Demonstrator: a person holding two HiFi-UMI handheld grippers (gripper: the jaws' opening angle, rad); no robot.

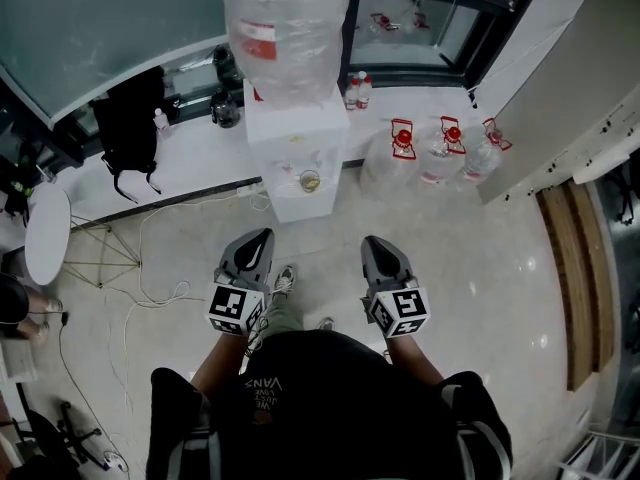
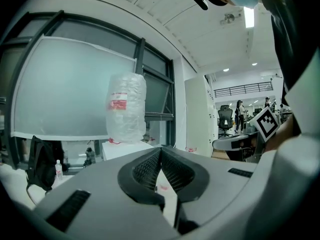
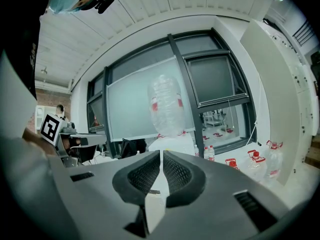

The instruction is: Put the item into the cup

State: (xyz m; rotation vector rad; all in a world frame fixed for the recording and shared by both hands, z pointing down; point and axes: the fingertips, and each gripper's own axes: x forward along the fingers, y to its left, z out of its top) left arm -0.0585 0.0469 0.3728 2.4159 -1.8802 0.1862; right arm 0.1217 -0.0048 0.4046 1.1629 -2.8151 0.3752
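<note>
**A:** Where's the cup?

**B:** Water dispenser (image 1: pixel 296 158) is dead ahead, with a big bottle (image 1: pixel 285 23) on top. The small round thing in its front niche looks like the cup (image 1: pixel 309 180), but it's too small to be sure. My guess is it's light and thin-walled and tips on any nudge, so keep off the rim.

**A:** And the item?

**B:** Can't pick it out. It's in neither tool. Left tongs (image 2: pixel 161 151) are closed tip to tip with nothing between. Right tongs (image 3: pixel 161 154) are the same. Both are held low by the body, well apart from the dispenser. If the item is one of the small bottles (image 1: pixel 357 90) on the ledge (image 1: pixel 200 163), I'd expect smooth, slippery plastic and would grab it mid-body. That's only a guess.

**A:** Room to move?

**B:** The floor (image 1: pixel 480 268) is open between the person and the dispenser. Jugs (image 1: pixel 437 153) stand just right of the dispenser. Cables (image 1: pixel 150 268) lie loose on the left and are a snag risk for feet. The niche looks tight and walled on both sides, so I'd come in from the front, slowly.
</note>
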